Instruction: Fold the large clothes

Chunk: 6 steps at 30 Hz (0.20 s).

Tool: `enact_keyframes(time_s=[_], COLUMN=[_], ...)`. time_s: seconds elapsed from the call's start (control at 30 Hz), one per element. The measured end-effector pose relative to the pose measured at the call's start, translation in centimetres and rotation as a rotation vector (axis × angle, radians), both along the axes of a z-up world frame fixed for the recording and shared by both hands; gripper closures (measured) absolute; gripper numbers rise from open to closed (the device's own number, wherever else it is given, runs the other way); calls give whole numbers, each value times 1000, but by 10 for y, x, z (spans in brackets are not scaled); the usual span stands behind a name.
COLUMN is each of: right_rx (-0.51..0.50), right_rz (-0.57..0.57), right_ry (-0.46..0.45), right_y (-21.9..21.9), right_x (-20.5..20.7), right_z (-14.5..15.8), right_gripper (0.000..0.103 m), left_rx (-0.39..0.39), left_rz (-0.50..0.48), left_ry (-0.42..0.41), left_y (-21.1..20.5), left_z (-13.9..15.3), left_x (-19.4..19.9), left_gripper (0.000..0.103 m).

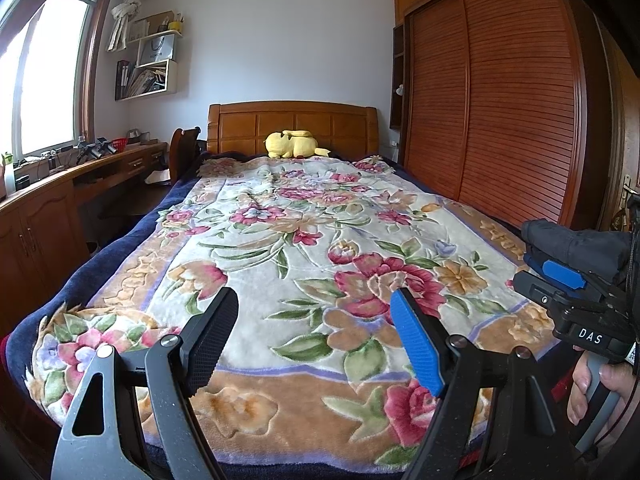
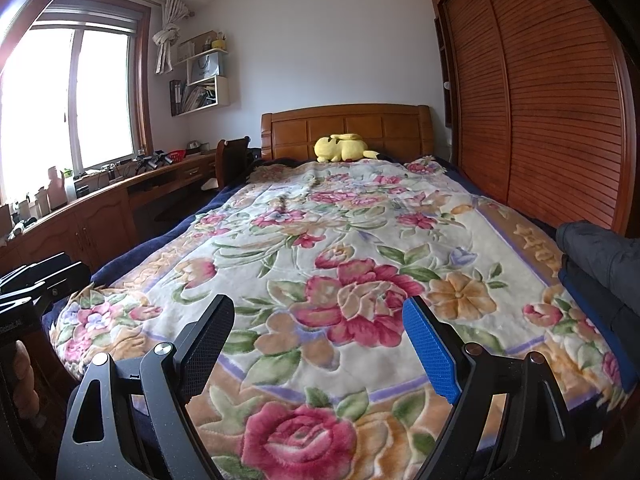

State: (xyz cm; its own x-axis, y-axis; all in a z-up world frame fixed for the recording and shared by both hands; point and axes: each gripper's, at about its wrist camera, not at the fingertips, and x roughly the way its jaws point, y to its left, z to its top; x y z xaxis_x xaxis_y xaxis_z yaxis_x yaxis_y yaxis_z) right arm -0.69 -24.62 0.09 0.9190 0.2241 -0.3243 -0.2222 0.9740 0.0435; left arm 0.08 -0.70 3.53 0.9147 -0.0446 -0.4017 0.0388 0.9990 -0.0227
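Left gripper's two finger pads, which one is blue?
On the left gripper, the pad on the picture's right is blue; the other pad is black.

Both grippers just hang side by side, pointing slightly downward. Left gripper (image 1: 314, 332) has its jaws spread wide, nothing between them. Right gripper (image 2: 320, 340) likewise, a hand (image 1: 596, 384) wrapped round its handle.

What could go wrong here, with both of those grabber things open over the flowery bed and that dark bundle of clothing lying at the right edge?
1. The dark garment lies at the bed's right edge, so a careless pull might drag it off.
2. The thick floral blanket is plush; the right gripper or left gripper, both open and empty, might pinch blanket along with cloth.
3. The yellow plush toy by the headboard might get in the way of spreading a large garment.
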Motion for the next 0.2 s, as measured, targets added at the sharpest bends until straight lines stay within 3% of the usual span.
enact_keyframes(time_s=[0.2], right_rx=[2], right_rz=[-3], right_ry=[-3], right_y=[3], right_x=[-2], right_z=[0], right_gripper=[16], left_rx=[0], left_rz=[-1], left_ry=[-1], left_y=[0], left_z=[1], left_x=[-1], left_gripper=[24])
